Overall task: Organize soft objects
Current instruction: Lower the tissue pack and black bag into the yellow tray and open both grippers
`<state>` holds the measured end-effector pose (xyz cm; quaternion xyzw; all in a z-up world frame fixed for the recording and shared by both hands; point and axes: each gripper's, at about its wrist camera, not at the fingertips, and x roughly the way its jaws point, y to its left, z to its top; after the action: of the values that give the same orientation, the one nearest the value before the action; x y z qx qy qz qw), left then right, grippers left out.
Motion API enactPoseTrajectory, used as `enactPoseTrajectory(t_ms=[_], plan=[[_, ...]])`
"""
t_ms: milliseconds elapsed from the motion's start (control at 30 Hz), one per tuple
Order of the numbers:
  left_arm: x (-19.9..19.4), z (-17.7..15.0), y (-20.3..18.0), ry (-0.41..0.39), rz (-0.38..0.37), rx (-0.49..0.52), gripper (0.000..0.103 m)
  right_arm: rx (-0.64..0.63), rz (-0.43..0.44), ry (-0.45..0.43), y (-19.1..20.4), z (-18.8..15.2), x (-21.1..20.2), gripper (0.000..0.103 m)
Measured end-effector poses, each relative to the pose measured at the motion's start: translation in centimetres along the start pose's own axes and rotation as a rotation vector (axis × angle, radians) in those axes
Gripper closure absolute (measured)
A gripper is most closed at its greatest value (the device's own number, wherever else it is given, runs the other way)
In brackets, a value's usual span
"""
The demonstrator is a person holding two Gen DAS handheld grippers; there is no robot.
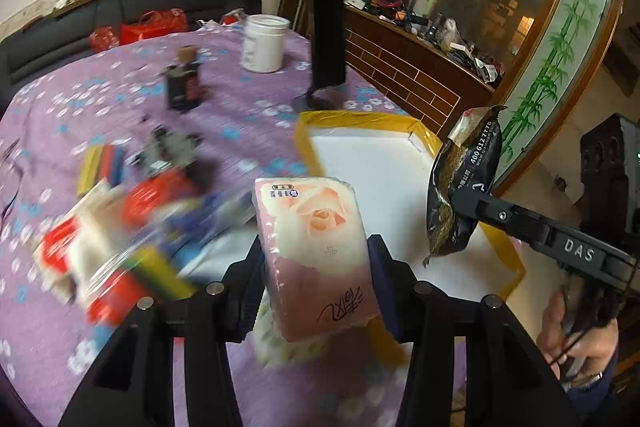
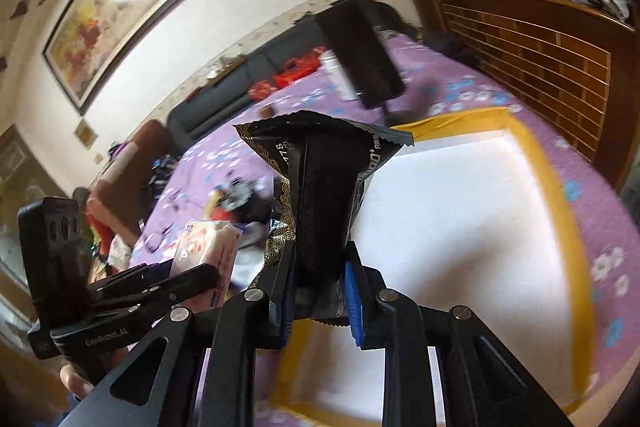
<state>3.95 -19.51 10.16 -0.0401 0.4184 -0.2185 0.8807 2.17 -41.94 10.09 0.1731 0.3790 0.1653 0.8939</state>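
My left gripper (image 1: 316, 257) is shut on a pink tissue pack (image 1: 316, 227) with a rose print, held above the near left edge of a white tray with a yellow taped rim (image 1: 352, 119). From the right, my right gripper (image 1: 458, 205) reaches in over the tray, shut on a black snack packet (image 1: 468, 171) with gold pattern. In the right wrist view the right gripper (image 2: 320, 263) pinches that black packet (image 2: 320, 163) upright above the tray's rim (image 2: 552, 163). The left gripper (image 2: 200, 275) with the tissue pack (image 2: 208, 243) shows at left.
A blurred pile of colourful packs (image 1: 120, 227) lies on the purple flowered cloth (image 1: 240, 131) to the left. Behind stand a dark corked bottle (image 1: 184, 83), a white jar (image 1: 264, 43) and a black upright stand (image 1: 326, 39). A wooden partition (image 1: 400, 67) borders the right; a person's hand (image 1: 576, 331) grips the right tool.
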Motion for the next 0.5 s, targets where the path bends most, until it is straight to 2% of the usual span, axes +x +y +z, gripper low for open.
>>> enactPoseTrajectory(t_ms=[233,400,500], plan=[[7.4,3.9,-4.6,0.039,0.011,0.058,0.055,-0.015,-0.152,0.054,-5.2,3.8,1.7,0.079],[12.8,5.4,-6.4,0.103,0.04,0.07,0.055,-0.002,-0.21,0.126,-8.2,5.5,4.8,0.08],[14.8,6.1,-6.5,0.122,0.061,0.053,0.055,0.007,-0.235,0.154,-9.2,6.1,6.6,0.08]])
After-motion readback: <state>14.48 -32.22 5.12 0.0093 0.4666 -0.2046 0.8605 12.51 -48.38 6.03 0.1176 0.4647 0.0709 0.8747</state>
